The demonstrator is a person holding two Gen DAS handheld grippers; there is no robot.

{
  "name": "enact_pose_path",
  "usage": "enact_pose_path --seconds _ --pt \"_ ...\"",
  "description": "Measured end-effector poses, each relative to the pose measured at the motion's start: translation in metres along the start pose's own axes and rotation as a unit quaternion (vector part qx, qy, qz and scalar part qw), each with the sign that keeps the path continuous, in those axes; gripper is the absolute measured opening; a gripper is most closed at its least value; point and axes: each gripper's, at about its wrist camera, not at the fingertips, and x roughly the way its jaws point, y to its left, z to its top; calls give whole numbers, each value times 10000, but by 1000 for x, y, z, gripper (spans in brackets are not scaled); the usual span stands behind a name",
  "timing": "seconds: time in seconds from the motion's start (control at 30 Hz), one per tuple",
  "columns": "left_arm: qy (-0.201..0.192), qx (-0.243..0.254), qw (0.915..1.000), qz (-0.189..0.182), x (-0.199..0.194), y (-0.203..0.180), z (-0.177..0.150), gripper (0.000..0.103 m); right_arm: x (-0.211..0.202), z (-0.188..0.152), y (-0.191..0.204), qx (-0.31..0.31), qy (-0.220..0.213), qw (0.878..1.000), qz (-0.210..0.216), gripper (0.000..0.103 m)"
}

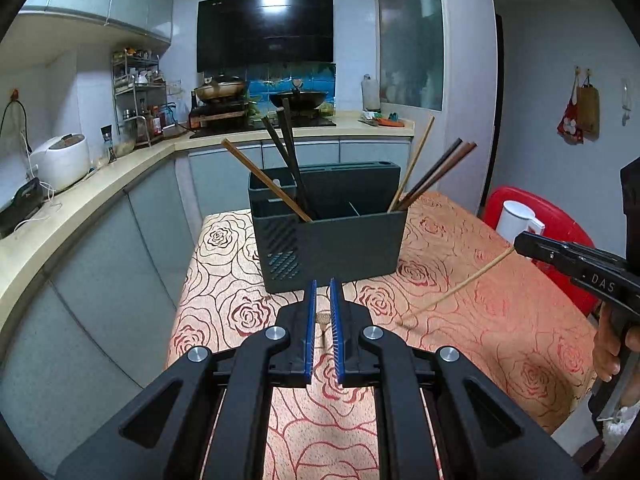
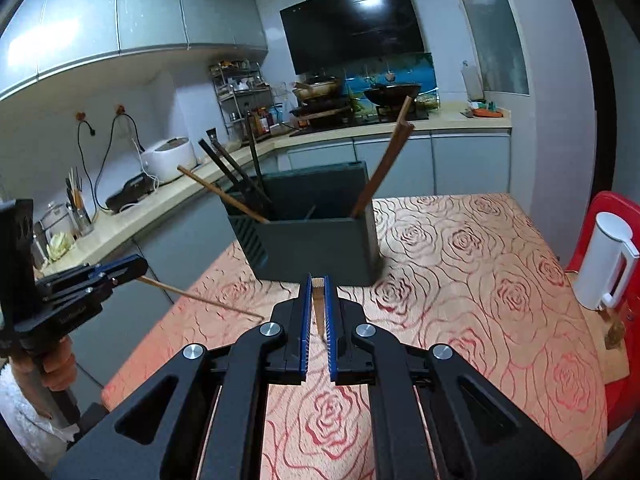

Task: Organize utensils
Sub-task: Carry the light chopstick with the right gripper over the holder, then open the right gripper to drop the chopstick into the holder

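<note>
A dark grey utensil holder (image 1: 332, 236) stands on the rose-patterned table (image 1: 500, 320), with several chopsticks leaning in its left and right compartments; it also shows in the right wrist view (image 2: 316, 240). My left gripper (image 1: 323, 286) is shut on a light wooden chopstick (image 1: 322, 317), seen end-on between the blue pads. In the right wrist view that chopstick (image 2: 200, 298) slants from my left gripper (image 2: 132, 266) down to the table. My right gripper (image 2: 316, 280) is shut on another light chopstick (image 2: 318, 304). In the left wrist view this one (image 1: 460, 286) slants from my right gripper (image 1: 520, 242) to the table.
A white kettle (image 2: 608, 264) stands on a red chair (image 1: 556, 232) right of the table. A kitchen counter (image 1: 80, 200) with a rice cooker (image 1: 64, 160), spice rack and stove with woks runs along the left and back. The table's left edge drops beside the cabinets.
</note>
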Motion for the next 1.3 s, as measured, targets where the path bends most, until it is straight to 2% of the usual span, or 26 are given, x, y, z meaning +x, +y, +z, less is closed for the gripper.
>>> enact_pose_path --seconds 0.47,0.67,0.9,1.13,1.3 --pt "59 51 9997 -253 4 7 55 7 8 70 3 -96 -11 9999 107 7" --pt "-209 123 9992 -311 -2 3 99 7 4 112 7 -234 -309 9992 -18 7" --pt "-696 83 9971 -302 -1 -8 157 7 13 155 6 -169 -520 9985 -70 7" --pt "-987 -51 9950 -124 35 -14 193 7 43 174 6 -220 -449 9984 -265 7" --pt "-861 -242 9959 -142 74 -12 196 7 70 174 3 -172 -180 9993 -285 7"
